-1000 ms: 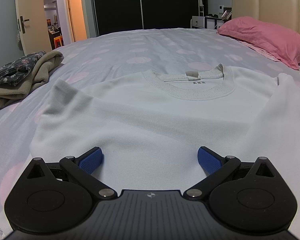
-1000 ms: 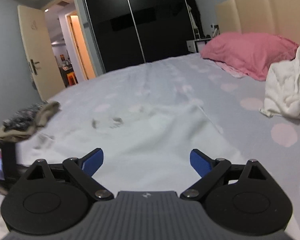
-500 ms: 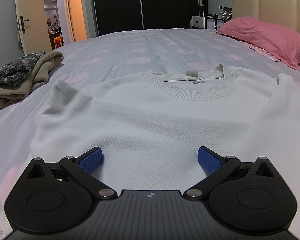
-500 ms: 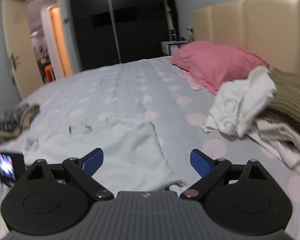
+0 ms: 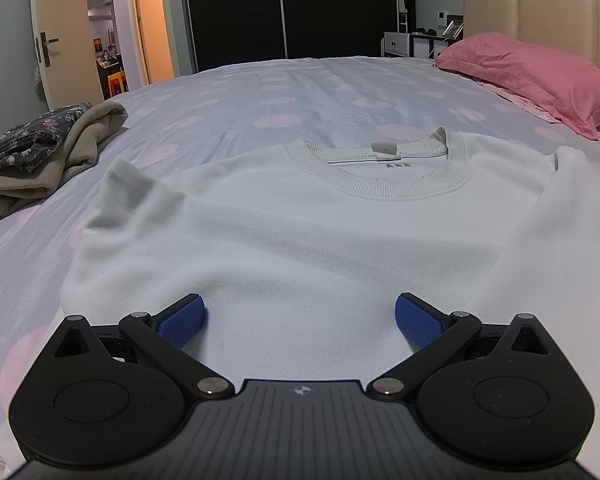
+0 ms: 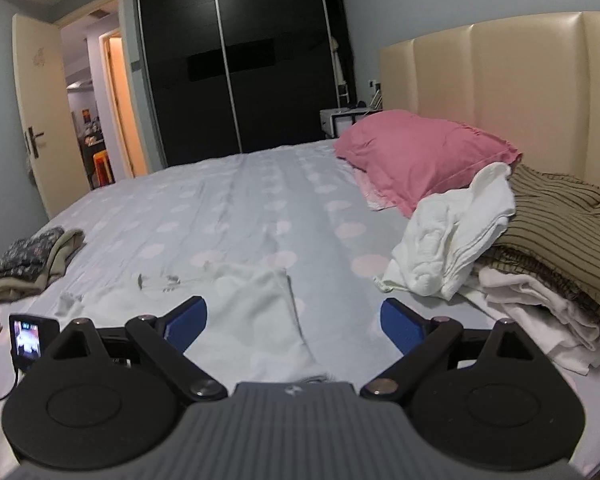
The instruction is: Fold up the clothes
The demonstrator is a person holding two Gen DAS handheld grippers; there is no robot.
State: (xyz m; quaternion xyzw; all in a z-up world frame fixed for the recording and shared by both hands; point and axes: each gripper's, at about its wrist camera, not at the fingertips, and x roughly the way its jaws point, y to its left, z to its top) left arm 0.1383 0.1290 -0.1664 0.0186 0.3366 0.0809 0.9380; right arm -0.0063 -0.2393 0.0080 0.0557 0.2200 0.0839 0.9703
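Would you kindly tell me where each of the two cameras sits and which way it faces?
Left wrist view: sits on the left gripper, low over the white sweater, facing its collar and the dark wardrobe; only its open blue-tipped fingers show.
Right wrist view: sits on the right gripper, higher up, facing the sweater's right edge and a pile of clothes; only its open fingers show.
Shared: sweater, pink pillow, bed, folded clothes on the left.

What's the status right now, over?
Left gripper open, over the white sweater's hem. Right gripper open, empty, at its right edge. Sweater flat on the bed, unfolded. Nothing in the way.
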